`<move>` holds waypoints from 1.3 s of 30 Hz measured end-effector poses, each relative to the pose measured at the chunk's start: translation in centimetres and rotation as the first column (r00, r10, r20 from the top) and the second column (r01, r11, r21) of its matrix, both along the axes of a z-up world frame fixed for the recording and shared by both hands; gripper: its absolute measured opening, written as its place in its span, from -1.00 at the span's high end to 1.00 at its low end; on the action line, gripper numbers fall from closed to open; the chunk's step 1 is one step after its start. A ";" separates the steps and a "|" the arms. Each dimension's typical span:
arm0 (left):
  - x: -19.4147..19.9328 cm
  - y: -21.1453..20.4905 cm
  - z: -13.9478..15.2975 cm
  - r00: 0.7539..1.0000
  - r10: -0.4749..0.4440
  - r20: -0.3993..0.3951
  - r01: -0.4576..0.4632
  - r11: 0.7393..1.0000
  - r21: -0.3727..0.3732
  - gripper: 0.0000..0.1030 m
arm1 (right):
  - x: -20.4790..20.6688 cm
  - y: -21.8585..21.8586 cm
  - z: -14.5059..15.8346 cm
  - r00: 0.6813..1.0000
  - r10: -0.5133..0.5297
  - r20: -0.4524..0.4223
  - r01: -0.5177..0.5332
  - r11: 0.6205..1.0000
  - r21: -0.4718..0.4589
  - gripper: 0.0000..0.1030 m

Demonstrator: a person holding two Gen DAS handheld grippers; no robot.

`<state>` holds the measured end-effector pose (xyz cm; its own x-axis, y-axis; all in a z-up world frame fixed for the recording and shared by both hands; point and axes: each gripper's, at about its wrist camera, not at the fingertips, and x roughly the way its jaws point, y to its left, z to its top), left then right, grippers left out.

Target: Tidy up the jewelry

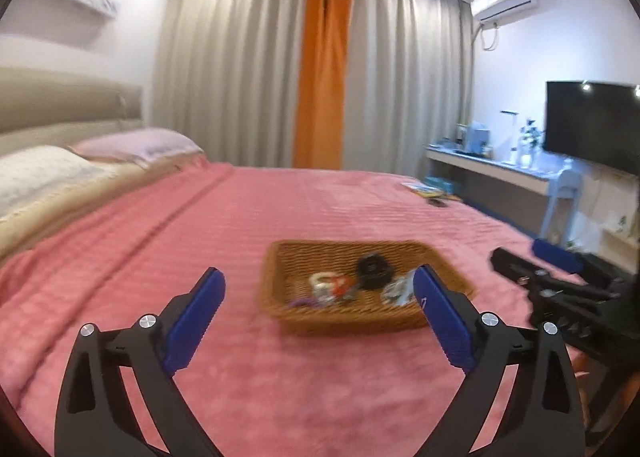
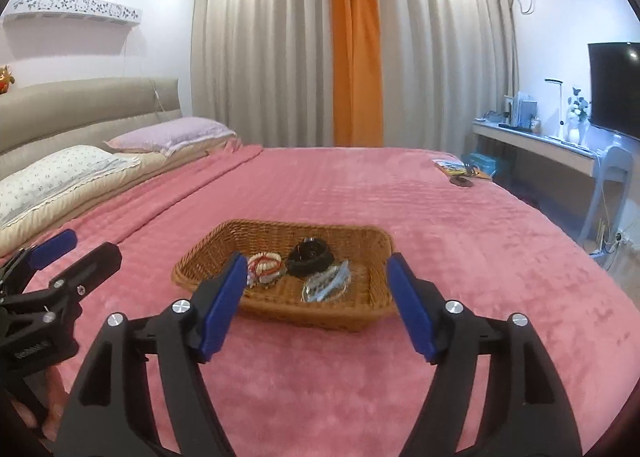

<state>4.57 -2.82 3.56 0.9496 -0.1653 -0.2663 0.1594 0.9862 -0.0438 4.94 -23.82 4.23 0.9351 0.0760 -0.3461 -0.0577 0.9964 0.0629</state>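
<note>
A brown wicker basket (image 1: 440, 257) (image 2: 360, 235) sits on the pink bedspread (image 2: 360, 185). Inside lie a black hair tie (image 2: 310, 255) (image 1: 374, 269), red and white bead bracelets (image 2: 264, 267) (image 1: 328, 285), and a clear packet with blue pieces (image 2: 326, 283) (image 1: 396, 289). My left gripper (image 1: 320, 281) is open and empty, above the bed just in front of the basket; it also shows in the right wrist view (image 2: 80, 247). My right gripper (image 2: 316, 267) is open and empty, just short of the basket's near rim; it also shows in the left wrist view (image 1: 528, 257).
Two pillows (image 2: 120, 153) and a padded headboard (image 2: 88, 101) lie at the left. A book and a dark object (image 2: 460, 171) rest at the bed's far right corner. A desk (image 2: 536, 145), a blue chair (image 2: 612, 177) and a TV (image 2: 616, 85) stand beyond the right edge.
</note>
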 end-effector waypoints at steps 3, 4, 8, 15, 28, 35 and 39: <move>-0.5 0.1 -2.3 0.999 0.032 -0.005 -0.032 0.999 0.026 -0.80 | -0.6 0.5 -2.0 1.000 -0.015 0.013 0.016 0.999 -0.030 -0.34; -0.5 0.0 -2.8 0.999 0.039 -0.005 -0.039 0.999 0.028 -0.80 | -0.7 0.6 -2.7 1.000 -0.018 0.008 0.018 0.999 -0.033 -0.34; -0.8 -0.3 -3.6 0.998 0.064 0.019 -0.065 0.997 0.037 -0.80 | -1.4 0.5 -4.3 0.999 -0.033 0.014 0.033 0.999 -0.017 -0.34; -1.4 -0.7 -4.6 0.997 0.065 0.040 -0.068 0.996 0.059 -0.81 | -1.7 0.1 -5.0 0.998 -0.048 0.027 0.048 0.999 -0.004 -0.34; -1.2 -0.7 -5.3 0.997 0.075 0.032 -0.077 0.995 0.058 -0.85 | -0.9 -0.4 -6.1 0.999 -0.039 -0.012 0.039 0.999 0.012 -0.40; -1.2 -0.7 -5.4 0.997 0.074 0.033 -0.076 0.995 0.066 -0.85 | -1.2 0.4 -6.2 0.999 -0.043 -0.002 0.042 0.999 -0.026 -0.41; -1.2 -0.7 -5.4 0.997 0.074 0.033 -0.076 0.995 0.067 -0.85 | -1.3 0.9 -6.2 0.999 -0.042 0.007 0.043 0.998 -0.049 -0.41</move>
<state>3.38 -3.52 -1.81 0.9666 -0.0756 -0.2450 0.0850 0.9960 0.0280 3.63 -22.94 -1.99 0.9390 0.0193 -0.3433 -0.0156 0.9998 0.0137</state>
